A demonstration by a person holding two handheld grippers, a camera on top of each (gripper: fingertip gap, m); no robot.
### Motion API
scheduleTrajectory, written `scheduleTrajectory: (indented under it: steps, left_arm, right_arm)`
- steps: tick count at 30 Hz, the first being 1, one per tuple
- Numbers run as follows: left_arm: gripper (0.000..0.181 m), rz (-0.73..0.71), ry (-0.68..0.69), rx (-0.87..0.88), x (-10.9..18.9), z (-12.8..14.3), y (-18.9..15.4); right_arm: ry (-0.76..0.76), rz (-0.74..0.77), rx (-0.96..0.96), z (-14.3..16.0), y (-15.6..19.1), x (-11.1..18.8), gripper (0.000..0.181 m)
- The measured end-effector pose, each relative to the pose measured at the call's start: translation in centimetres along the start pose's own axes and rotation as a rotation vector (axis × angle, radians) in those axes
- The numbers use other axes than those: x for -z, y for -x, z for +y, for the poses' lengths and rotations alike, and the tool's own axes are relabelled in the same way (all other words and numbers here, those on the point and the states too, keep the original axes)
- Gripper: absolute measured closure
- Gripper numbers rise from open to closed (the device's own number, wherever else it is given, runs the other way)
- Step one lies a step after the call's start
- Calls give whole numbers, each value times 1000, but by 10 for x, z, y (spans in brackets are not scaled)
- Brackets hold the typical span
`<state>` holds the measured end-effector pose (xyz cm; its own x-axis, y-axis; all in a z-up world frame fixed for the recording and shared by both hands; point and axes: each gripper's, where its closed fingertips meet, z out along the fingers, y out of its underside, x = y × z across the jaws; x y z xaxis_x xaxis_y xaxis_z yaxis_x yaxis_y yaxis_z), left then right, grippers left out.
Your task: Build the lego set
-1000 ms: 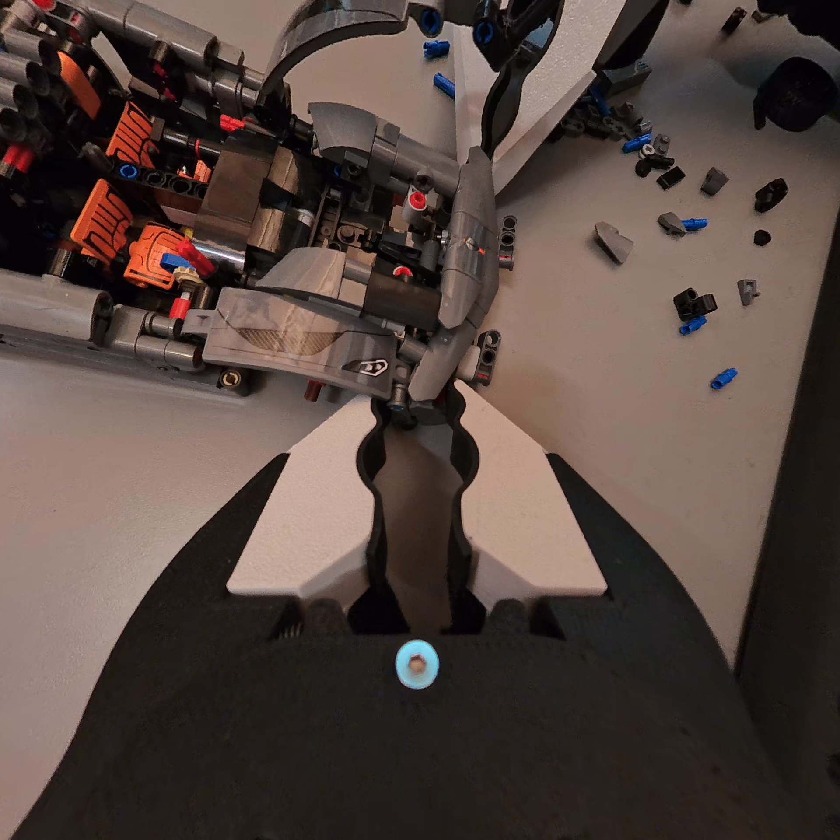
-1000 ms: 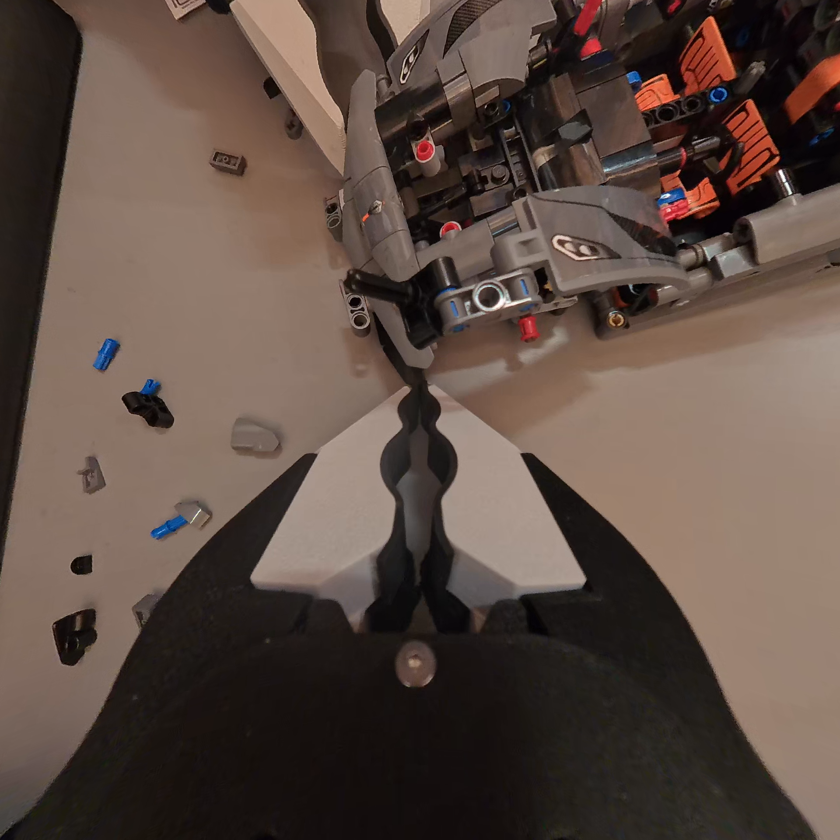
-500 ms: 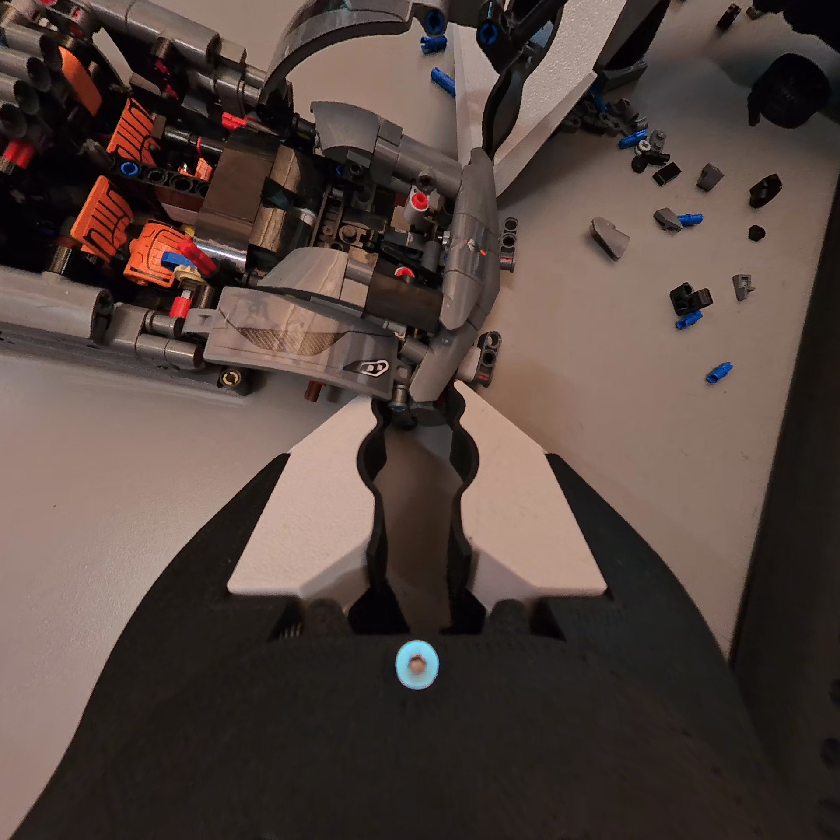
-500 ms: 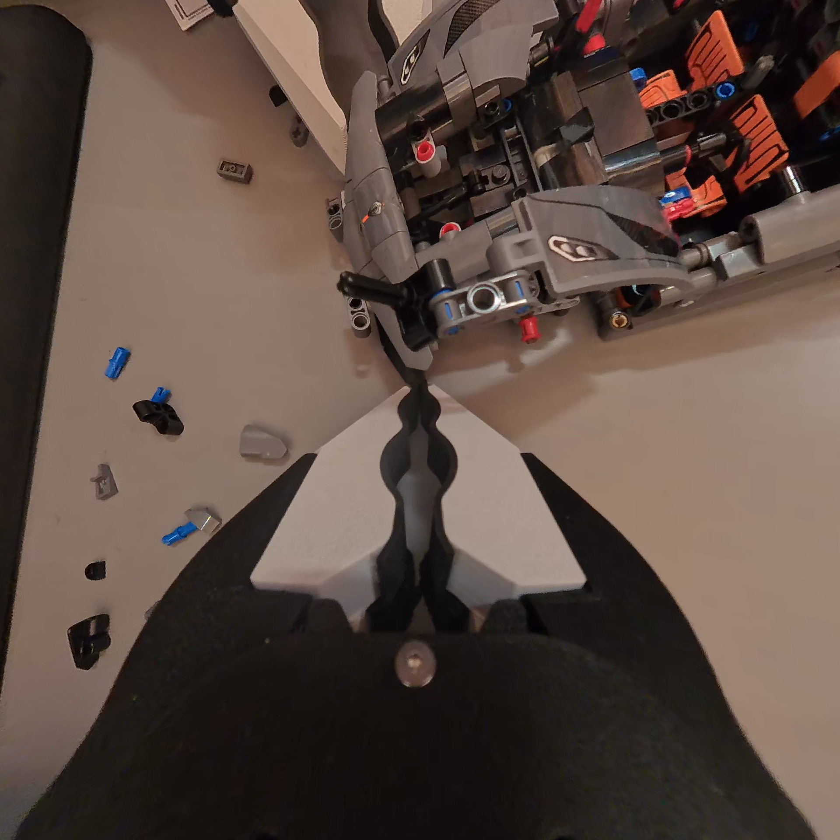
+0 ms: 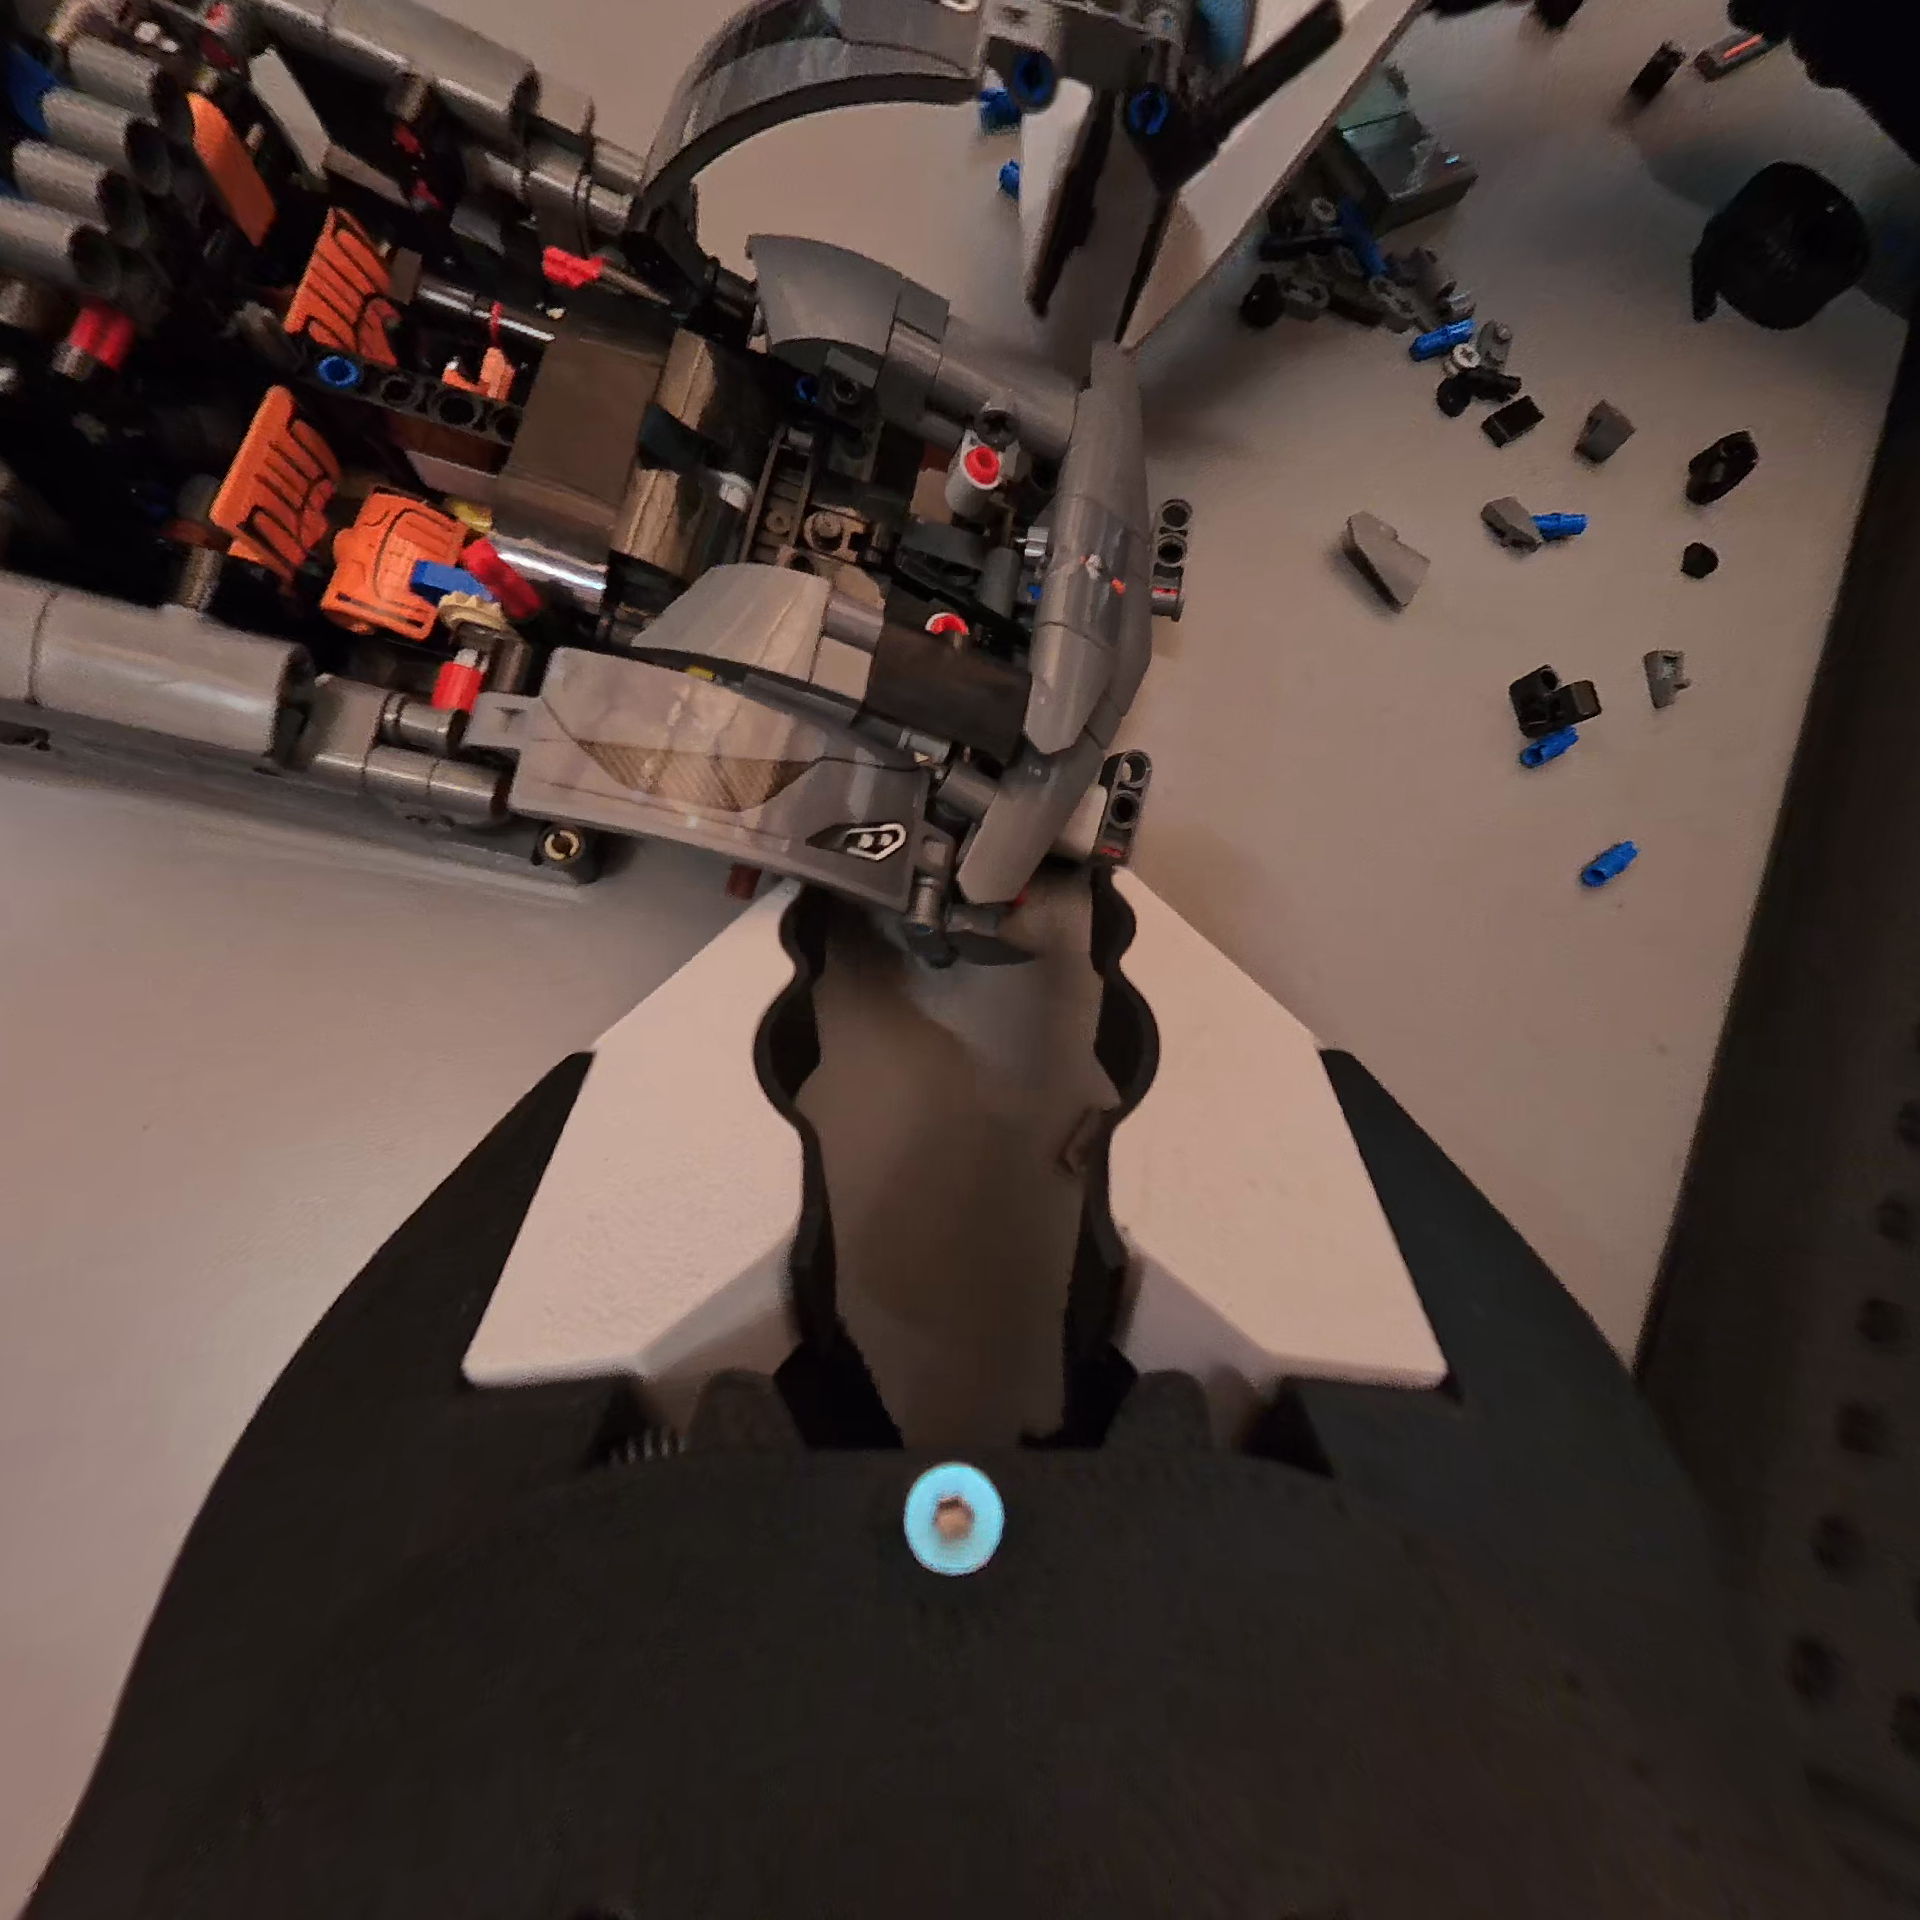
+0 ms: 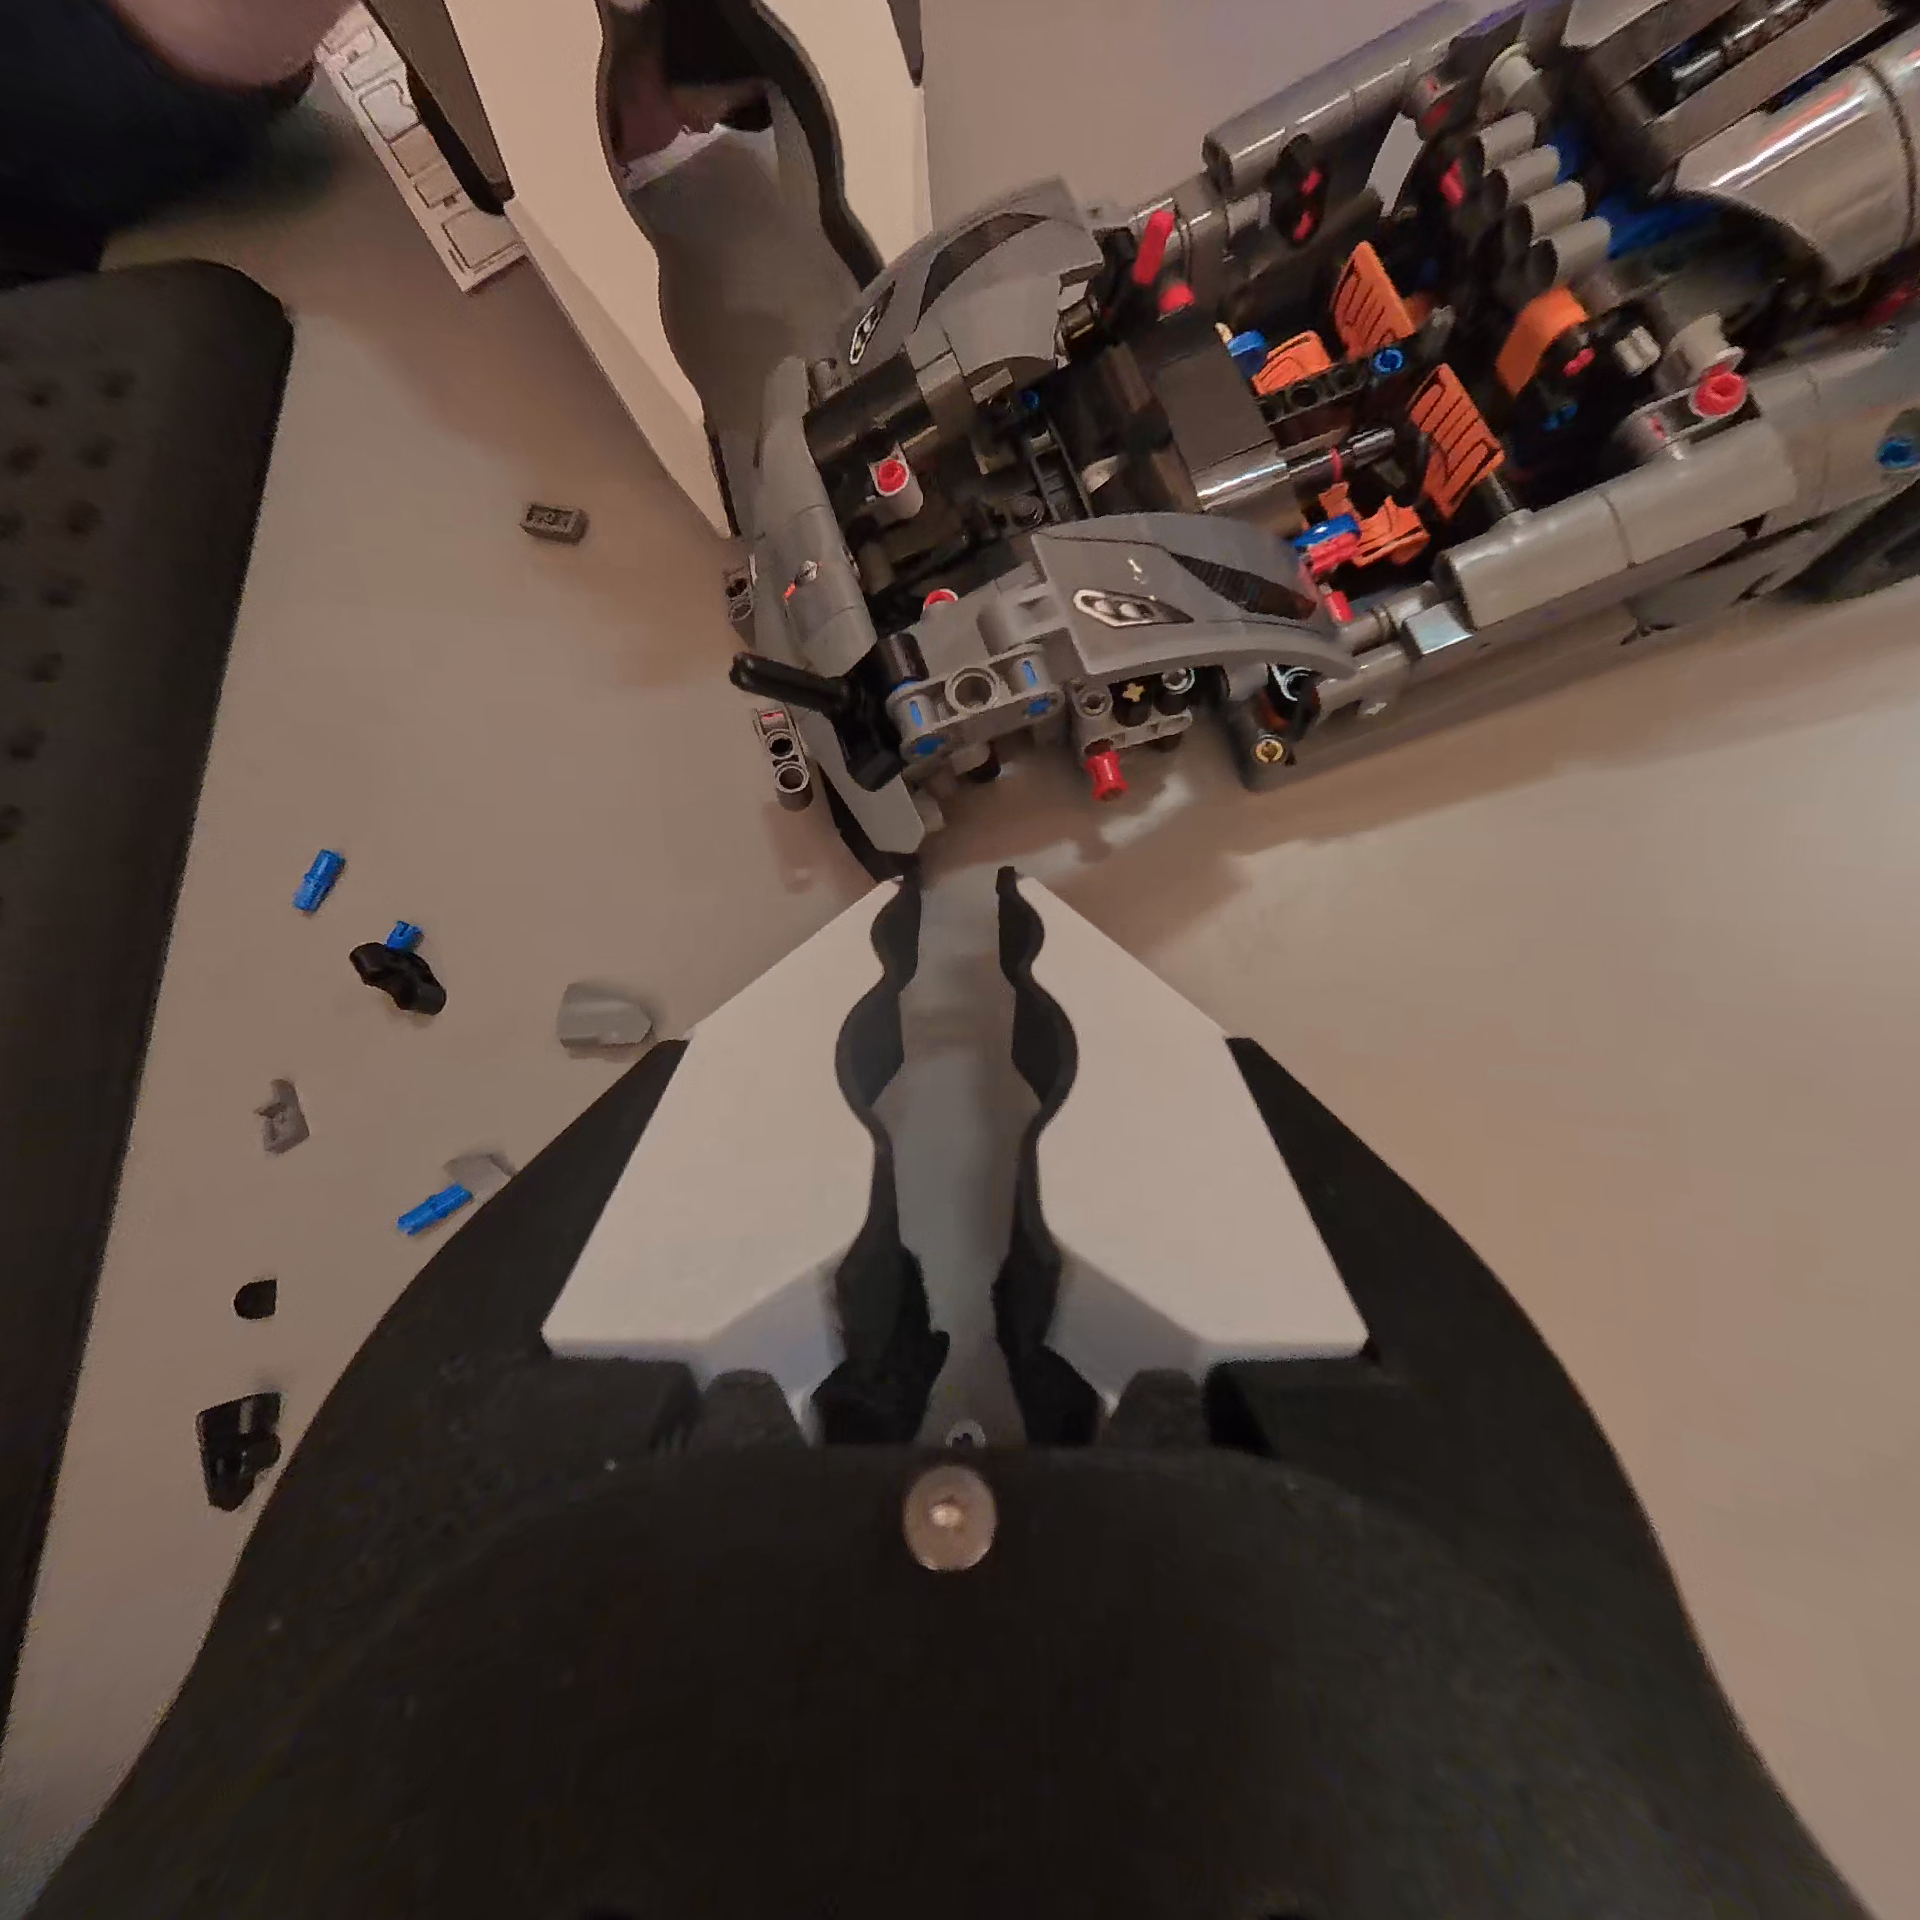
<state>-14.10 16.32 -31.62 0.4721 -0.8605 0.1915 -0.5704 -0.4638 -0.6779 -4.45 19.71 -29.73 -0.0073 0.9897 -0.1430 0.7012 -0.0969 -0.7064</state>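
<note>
A big grey lego car with orange bits lies on the pale table. The left gripper has its fingers spread wide, with a corner of the car's end between the tips. The right gripper sits just beside the other corner of the car, its fingers a little apart and holding nothing. Small loose pieces, blue, black and grey, lie scattered on the table near the car.
</note>
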Motion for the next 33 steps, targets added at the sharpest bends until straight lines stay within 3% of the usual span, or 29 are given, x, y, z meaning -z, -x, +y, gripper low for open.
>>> scheduleTrajectory:
  steps: [5, 11, 14, 17, 21, 25, 33]
  left_arm:
    - [114, -36, -15, 39, 17, -6, 6]
    - [111, -130, -23, 9, 47, -27, 4]
    - [114, -173, -15, -46, 52, -43, -5]
    - [116, -166, -6, -110, 44, -59, -22]
    - [118, -134, 49, -160, 20, -66, -41]
    - [121, -149, 136, -199, -4, -58, -43]
    - [124, -175, 229, -210, -28, -39, -33]
  right_arm:
    - [-107, -35, -42, -10, -2, 23, 170]
    - [-316, -205, -209, -33, 3, 42, 163]
    - [-332, -240, -262, -38, 4, 35, 161]
    - [-297, -269, -324, -36, 7, 22, 156]
    - [-350, -313, -360, -43, 10, 22, 164]
    - [-342, -303, -344, -43, 11, 21, 166]
    - [-217, -133, -136, -29, 11, 13, 171]
